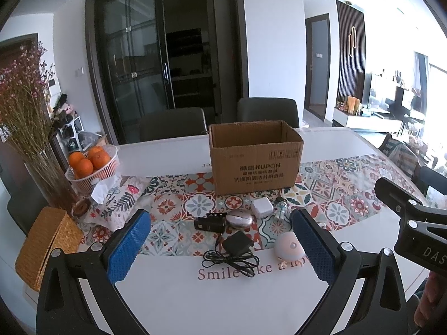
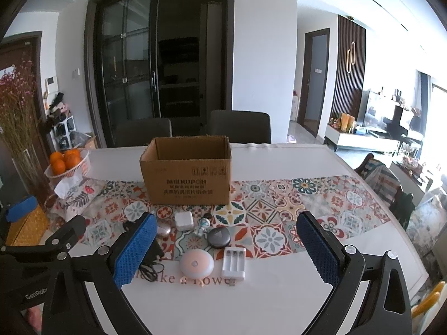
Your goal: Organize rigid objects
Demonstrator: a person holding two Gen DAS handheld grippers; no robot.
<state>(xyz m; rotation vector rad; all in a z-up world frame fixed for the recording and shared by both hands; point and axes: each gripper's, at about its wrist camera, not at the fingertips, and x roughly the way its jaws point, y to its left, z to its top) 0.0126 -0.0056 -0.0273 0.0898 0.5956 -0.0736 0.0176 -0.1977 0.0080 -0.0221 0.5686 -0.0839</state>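
An open cardboard box (image 1: 255,157) (image 2: 188,173) stands on the patterned table runner. In front of it lie a white cube charger (image 1: 261,208) (image 2: 183,220), a small robot figure (image 2: 202,224), a silver oval case (image 1: 239,219), a black device (image 1: 209,223), a black adapter with cable (image 1: 237,247), a pink round lamp (image 1: 287,247) (image 2: 197,263), a dark round disc (image 2: 219,237) and a white battery charger (image 2: 234,262). My left gripper (image 1: 220,244) is open and empty above the near table edge. My right gripper (image 2: 226,247) is open and empty, beside it.
A basket of oranges (image 1: 92,164) (image 2: 68,162), a tissue pack (image 1: 117,195), a vase of dried flowers (image 1: 50,178) and a wicker box (image 1: 47,247) stand at the left. Two chairs (image 1: 266,110) stand behind the table (image 1: 223,301).
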